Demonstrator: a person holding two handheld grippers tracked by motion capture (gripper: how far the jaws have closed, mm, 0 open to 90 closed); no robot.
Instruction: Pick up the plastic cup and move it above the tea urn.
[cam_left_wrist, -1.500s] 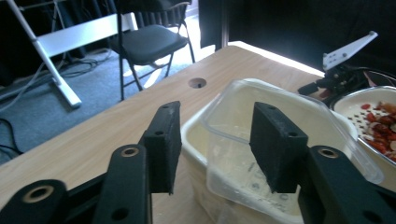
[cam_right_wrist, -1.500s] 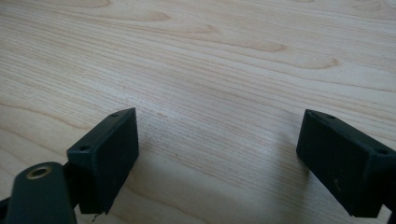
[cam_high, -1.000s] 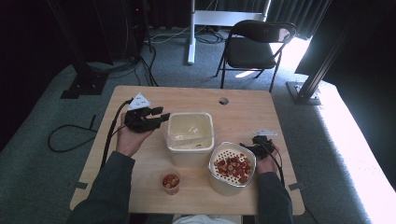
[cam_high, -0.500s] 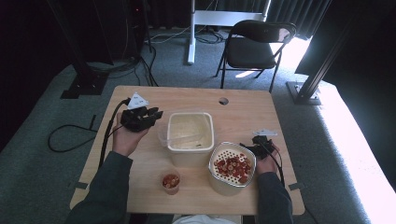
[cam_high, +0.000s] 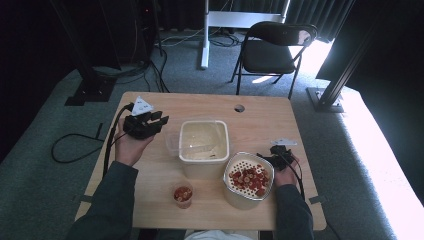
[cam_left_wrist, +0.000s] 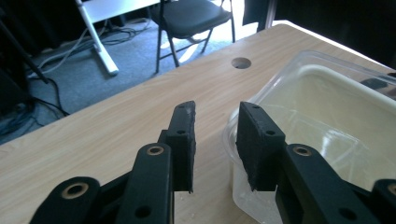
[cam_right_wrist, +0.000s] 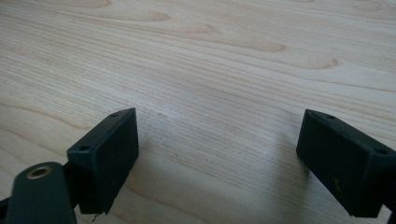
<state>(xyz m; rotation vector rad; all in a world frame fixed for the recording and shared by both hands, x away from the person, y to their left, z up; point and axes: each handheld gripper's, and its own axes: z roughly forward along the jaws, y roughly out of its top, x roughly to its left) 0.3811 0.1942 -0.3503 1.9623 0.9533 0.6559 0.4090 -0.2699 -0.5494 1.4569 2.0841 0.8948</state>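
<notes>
While the left gripper (cam_left_wrist: 215, 135) hangs with jaws slightly parted and empty, a clear tub (cam_left_wrist: 327, 121) lies just beyond its right jaw, likely its target. The right gripper (cam_right_wrist: 217, 154), jaws wide and empty, rests low over bare worktop (cam_right_wrist: 210, 60); the tub's contents are unclear.

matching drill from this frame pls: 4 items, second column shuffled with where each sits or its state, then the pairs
Items:
1. left gripper
2. right gripper
3. strainer bowl
4. small cup

Places or states:
A. holds red pieces, near front edge, left of the strainer bowl
B. jaws wide apart over bare wood
C. white perforated insert with red pieces, front right of the table
D. jaws narrowly apart, nothing between them, beside the clear tub's rim

Pairs: 1-D, 2-B, 3-C, 4-A
</notes>
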